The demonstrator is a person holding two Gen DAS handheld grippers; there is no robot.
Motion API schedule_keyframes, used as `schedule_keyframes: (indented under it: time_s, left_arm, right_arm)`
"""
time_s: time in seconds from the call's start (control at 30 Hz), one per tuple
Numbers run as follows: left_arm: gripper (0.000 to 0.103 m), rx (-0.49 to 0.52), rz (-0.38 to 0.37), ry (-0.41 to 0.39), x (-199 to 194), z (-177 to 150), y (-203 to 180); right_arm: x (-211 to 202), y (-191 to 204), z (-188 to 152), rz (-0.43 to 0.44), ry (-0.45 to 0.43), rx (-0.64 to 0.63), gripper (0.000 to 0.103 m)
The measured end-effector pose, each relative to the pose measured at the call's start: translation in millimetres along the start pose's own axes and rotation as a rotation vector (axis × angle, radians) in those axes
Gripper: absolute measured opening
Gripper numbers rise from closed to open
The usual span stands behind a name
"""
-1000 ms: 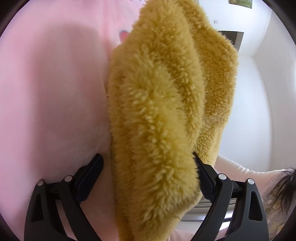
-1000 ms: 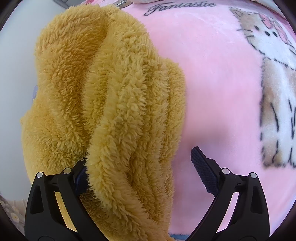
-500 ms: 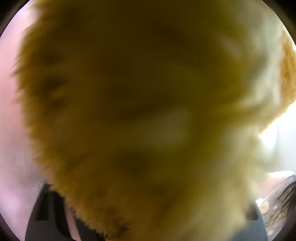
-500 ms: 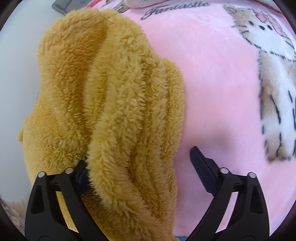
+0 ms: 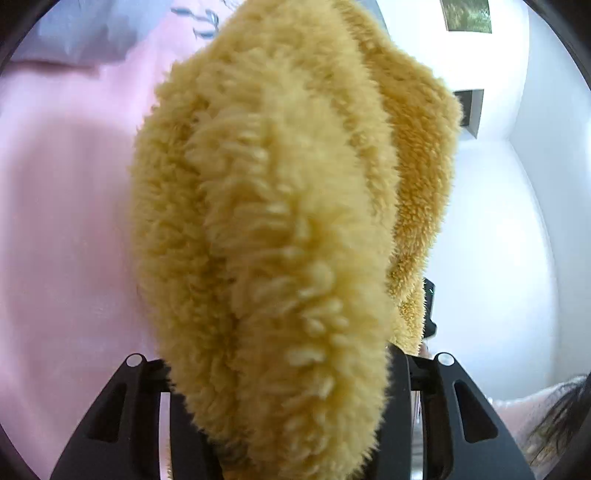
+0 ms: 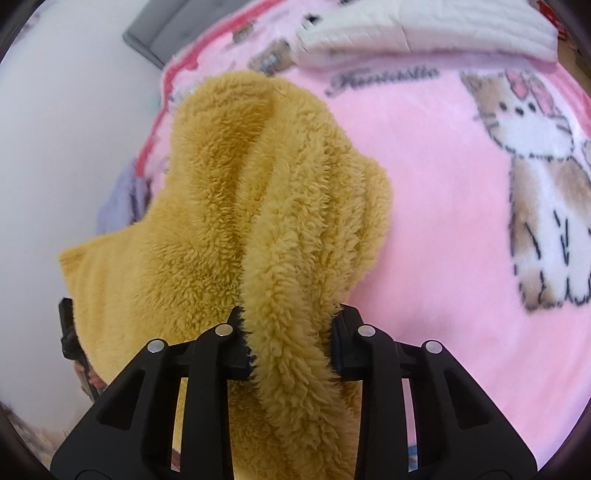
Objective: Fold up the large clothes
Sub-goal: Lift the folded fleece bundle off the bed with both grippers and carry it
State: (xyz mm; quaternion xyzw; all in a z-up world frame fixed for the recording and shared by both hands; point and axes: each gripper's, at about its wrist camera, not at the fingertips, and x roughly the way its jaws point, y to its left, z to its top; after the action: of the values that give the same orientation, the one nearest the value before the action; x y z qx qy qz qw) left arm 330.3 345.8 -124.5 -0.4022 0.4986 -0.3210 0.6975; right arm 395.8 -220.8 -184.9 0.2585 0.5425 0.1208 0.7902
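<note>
A thick mustard-yellow fleece garment (image 5: 280, 229) hangs in folds between both grippers, above a pink blanket (image 5: 62, 229). My left gripper (image 5: 277, 369) has the fleece bunched between its jaws, which stand fairly wide around it; the fingertips are hidden by pile. In the right wrist view the same garment (image 6: 236, 221) drapes forward, and my right gripper (image 6: 290, 332) is shut on a thick fold of it. The other gripper's black body (image 6: 68, 332) shows at the garment's left edge.
The pink blanket (image 6: 436, 192) carries a cat print (image 6: 532, 184) and script lettering. A folded white quilt (image 6: 424, 29) lies at the far end. White walls (image 5: 491, 221) are on the right of the left wrist view, and a grey headboard (image 6: 162, 29) is behind.
My right gripper's jaws have closed from wide open onto a fold of the fleece. The garment swung across the left camera, then settled. Both views now look further up the bed.
</note>
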Motion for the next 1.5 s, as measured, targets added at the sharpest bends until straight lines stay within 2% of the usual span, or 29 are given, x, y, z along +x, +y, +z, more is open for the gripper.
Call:
schedule_keyframes:
  time_s: [0.1, 0.13, 0.17, 0.23, 0.27, 0.43, 0.47, 0.53, 0.63, 0.8, 0.9, 0.97, 1.03, 1.07, 1.17, 1.23, 1.4, 1.5]
  left_arm:
    - [0.042, 0.003, -0.024, -0.089, -50.4, -27.8, -12.4]
    - [0.042, 0.001, -0.038, -0.116, -51.6, -39.3, -11.0]
    - [0.042, -0.004, -0.046, -0.138, -68.5, -52.8, -14.4]
    - [0.042, 0.001, -0.028, -0.198, -105.1, -64.5, -20.2]
    - [0.042, -0.005, -0.022, -0.213, -127.3, -74.3, -9.1]
    - [0.042, -0.03, 0.042, -0.288, -195.6, -117.8, -18.1]
    - [0.042, -0.046, 0.059, -0.302, -209.2, -115.5, -14.6]
    - [0.042, -0.067, 0.112, -0.332, -243.4, -139.3, -18.0]
    - [0.042, -0.099, 0.183, -0.369, -279.4, -172.8, -48.2]
    - [0.042, -0.159, 0.283, -0.469, -364.8, -231.3, -79.9]
    - [0.042, -0.161, 0.306, -0.533, -386.5, -268.4, -105.6]
    - [0.042, -0.141, 0.317, -0.556, -395.1, -272.1, -111.6]
    - [0.042, -0.1, 0.315, -0.579, -421.9, -263.3, -111.0]
    - [0.042, -0.085, 0.312, -0.584, -417.9, -255.1, -107.7]
    - [0.042, -0.007, 0.28, -0.6, -471.2, -228.0, -95.5]
    - [0.042, 0.028, 0.272, -0.604, -504.6, -190.8, -83.6]
    - [0.043, 0.166, 0.306, -0.611, -595.3, -99.9, -83.6]
    - [0.043, 0.223, 0.333, -0.631, -624.0, -54.9, -80.7]
  right_arm:
    - [-19.0, 15.6, 4.4, 0.031, -0.054, -0.024, 0.025]
    - [-23.5, 23.4, 5.1, 0.036, -0.063, -0.041, 0.025]
    - [-28.5, 36.4, 3.0, 0.054, -0.083, -0.069, 0.025]
    - [-41.8, 50.4, -1.9, 0.085, -0.113, -0.097, 0.025]
    - [-45.2, 57.0, -3.0, 0.107, -0.123, -0.098, 0.025]
    - [-75.9, 100.2, -6.2, 0.145, -0.172, -0.22, 0.025]
    - [-76.9, 110.9, -8.8, 0.152, -0.171, -0.24, 0.025]
    - [-77.9, 132.1, -17.3, 0.169, -0.162, -0.289, 0.025]
    - [-80.3, 163.4, -32.9, 0.187, -0.122, -0.359, 0.025]
    - [-85.6, 206.7, -51.1, 0.321, -0.042, -0.377, 0.025]
    - [-81.2, 237.7, -50.5, 0.386, -0.004, -0.415, 0.025]
    - [-74.4, 269.2, -43.1, 0.404, -0.011, -0.471, 0.025]
    - [-70.0, 300.1, -36.0, 0.414, -0.041, -0.533, 0.025]
    - [-66.2, 319.0, -31.6, 0.423, -0.064, -0.563, 0.025]
    - [-59.5, 377.4, -17.0, 0.4, -0.175, -0.643, 0.025]
    - [-50.6, 412.7, -5.4, 0.391, -0.218, -0.653, 0.025]
    - [-13.0, 503.6, 48.3, 0.399, -0.313, -0.631, 0.025]
    - [15.3, 552.5, 81.0, 0.399, -0.358, -0.63, 0.025]
